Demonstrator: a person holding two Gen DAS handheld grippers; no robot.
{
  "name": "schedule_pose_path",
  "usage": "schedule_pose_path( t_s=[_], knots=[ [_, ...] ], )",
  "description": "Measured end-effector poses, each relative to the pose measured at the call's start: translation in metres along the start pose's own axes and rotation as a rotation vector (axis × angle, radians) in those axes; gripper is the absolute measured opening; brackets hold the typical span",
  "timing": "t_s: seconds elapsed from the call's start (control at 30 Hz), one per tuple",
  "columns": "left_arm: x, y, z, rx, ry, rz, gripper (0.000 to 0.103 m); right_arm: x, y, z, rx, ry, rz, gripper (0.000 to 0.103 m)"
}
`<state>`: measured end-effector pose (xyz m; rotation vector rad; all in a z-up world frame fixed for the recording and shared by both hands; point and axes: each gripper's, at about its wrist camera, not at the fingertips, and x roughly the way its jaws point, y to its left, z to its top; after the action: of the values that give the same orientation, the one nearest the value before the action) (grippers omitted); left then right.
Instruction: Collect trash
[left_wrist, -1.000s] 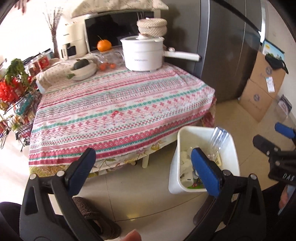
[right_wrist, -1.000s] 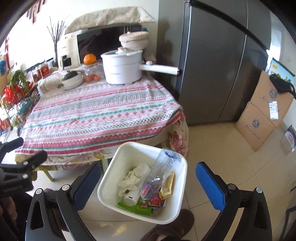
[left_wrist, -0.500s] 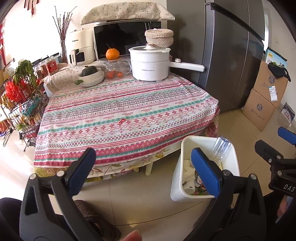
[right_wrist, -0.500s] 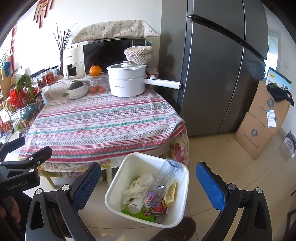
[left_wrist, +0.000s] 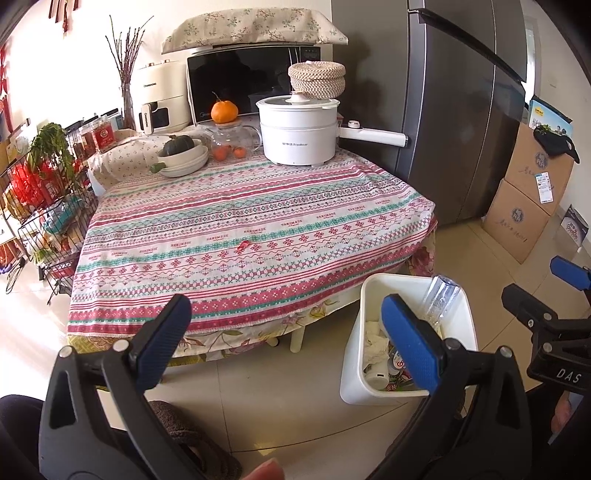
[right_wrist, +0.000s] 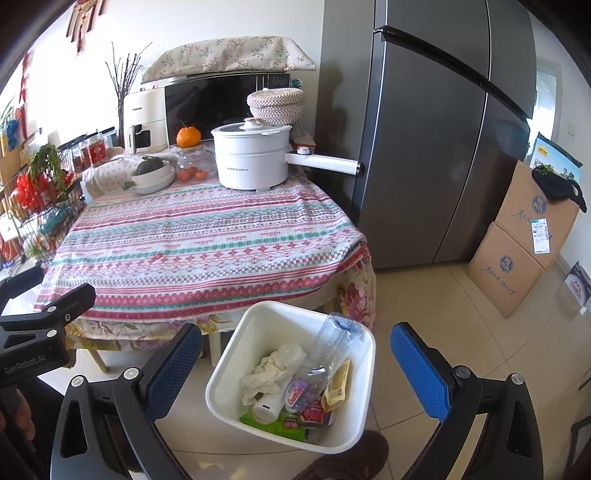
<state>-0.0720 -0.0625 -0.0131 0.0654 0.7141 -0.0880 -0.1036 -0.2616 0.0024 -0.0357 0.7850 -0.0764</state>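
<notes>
A white trash bin (right_wrist: 255, 321) (left_wrist: 373, 291) stands on the floor by the table's near right corner. Inside it lie a clear plastic bottle (right_wrist: 332, 339) (left_wrist: 441, 299), crumpled tissue (right_wrist: 264, 376), a yellow sachet (right_wrist: 338, 384), a green wrapper (right_wrist: 271, 422) and other packets. My right gripper (right_wrist: 295, 369) hangs open above the bin, holding nothing. My left gripper (left_wrist: 286, 334) is open and empty, held over the floor in front of the table (left_wrist: 240, 229), left of the bin. A tiny red scrap (left_wrist: 244, 243) lies on the striped tablecloth.
At the table's far end stand a white electric pot (left_wrist: 299, 133), a bowl with a squash (left_wrist: 183, 155), a glass teapot (left_wrist: 231, 144) and an orange (left_wrist: 223, 110). A grey fridge (right_wrist: 436, 129) and cardboard boxes (right_wrist: 517, 236) are to the right, a wire rack (left_wrist: 40, 206) to the left.
Both grippers have lifted and tilted upward, so the table and bin sit lower in both views. Both stayed open and empty. The bin's contents are unmoved.
</notes>
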Motion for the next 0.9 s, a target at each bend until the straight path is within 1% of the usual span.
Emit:
schedule_pose_path(
  t_s=[0.53, 0.9],
  knots=[
    [-0.0044, 0.0042, 0.0014, -0.014, -0.024, 0.005, 0.102, 0.0003, 0.0007, 0.0003, -0.006, -0.006, 0.003, 0.103],
    [-0.0053, 0.0052, 0.001, -0.014, -0.023, 0.006, 0.102, 0.0007, 0.0029, 0.0012, -0.006, -0.006, 0.006, 0.103]
  ],
)
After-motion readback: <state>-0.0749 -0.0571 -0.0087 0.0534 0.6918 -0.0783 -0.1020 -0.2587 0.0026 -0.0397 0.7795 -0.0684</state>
